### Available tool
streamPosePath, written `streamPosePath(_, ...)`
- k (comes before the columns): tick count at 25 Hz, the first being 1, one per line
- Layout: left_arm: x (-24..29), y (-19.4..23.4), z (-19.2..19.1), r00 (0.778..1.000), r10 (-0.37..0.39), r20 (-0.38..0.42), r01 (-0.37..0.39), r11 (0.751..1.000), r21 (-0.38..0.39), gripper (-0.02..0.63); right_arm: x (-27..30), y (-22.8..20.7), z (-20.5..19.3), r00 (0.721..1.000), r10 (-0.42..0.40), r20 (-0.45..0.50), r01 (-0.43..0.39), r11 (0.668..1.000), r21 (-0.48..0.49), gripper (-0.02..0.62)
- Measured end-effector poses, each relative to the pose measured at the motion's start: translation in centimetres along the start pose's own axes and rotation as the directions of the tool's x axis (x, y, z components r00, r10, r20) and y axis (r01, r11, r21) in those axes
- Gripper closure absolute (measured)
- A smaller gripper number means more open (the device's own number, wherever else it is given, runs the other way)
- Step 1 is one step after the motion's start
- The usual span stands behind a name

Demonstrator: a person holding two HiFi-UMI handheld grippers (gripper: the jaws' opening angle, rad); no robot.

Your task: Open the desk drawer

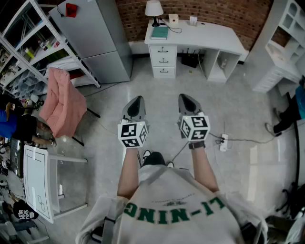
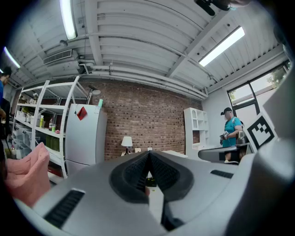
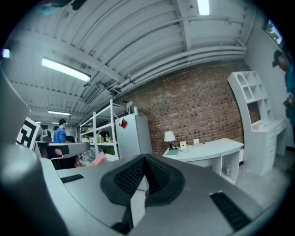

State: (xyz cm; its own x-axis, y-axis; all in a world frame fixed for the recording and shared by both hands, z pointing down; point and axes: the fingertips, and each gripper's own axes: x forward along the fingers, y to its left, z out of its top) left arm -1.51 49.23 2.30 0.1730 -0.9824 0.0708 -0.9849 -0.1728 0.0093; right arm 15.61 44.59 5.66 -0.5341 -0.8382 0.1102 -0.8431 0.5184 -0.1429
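Drawers [image 1: 163, 60]: three, stacked in one column under the left end of the white tabletop [image 1: 209, 38], which stands against the brick wall. One lamp [image 1: 154, 9] stands on that end. Open floor [image 1: 157, 93] lies between the column and the two tongs. A fridge [image 1: 97, 40] bounds it on the left and a white shelf unit [image 1: 281, 52] on the right. Left tongs [image 1: 137, 99] and right tongs [image 1: 186, 97] are both closed together and empty. They are side by side, well apart from the column and aimed toward it.

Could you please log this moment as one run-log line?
left gripper: shut, empty | right gripper: shut, empty | desk drawers: closed, far ahead
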Motion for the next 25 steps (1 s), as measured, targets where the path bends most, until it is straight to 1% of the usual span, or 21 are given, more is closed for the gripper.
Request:
streamPosePath(3,0.5,0.2,-1.1,1.000,-0.005,-0.025,0.005,1.000,-0.009,0.606,0.6,0.5,-1.1,1.000,0.016,-0.025,-0.016,1.000,0.025,0.594)
streamPosePath(7,2.8,0.8,-1.7,0.999,-0.015,-0.034,0.015,1.000,-0.011,0.606,2.6,0.5,-1.7,0.999,0.035,-0.029,-0.034,0.999,0.037,0.594)
streamPosePath(12,7.1,2.2,-2.2,0.999,-0.034,-0.036,0.033,0.999,-0.019,0.606,6.3,-1.3,-2.1,0.999,0.011,-0.043,-0.009,0.999,0.043,0.594)
streamPosePath(17,12.5,4.5,-1.8,0.998,-0.058,-0.027,0.058,0.998,-0.021,0.606,11.3,-3.5,-0.1,1.000,-0.015,-0.006,0.015,0.998,0.066,0.594)
streamPosePath(20,16.2,6.5,-1.9,0.997,-0.077,-0.024,0.076,0.997,-0.023,0.606,15.4,-4.7,0.3,1.000,-0.026,-0.002,0.026,0.997,0.066,0.594)
streamPosePath(25,22.1,11.5,-0.7,0.996,-0.086,-0.024,0.085,0.996,-0.031,0.606,23.5,-3.8,2.2,1.000,-0.016,-0.018,0.017,0.999,0.047,0.594)
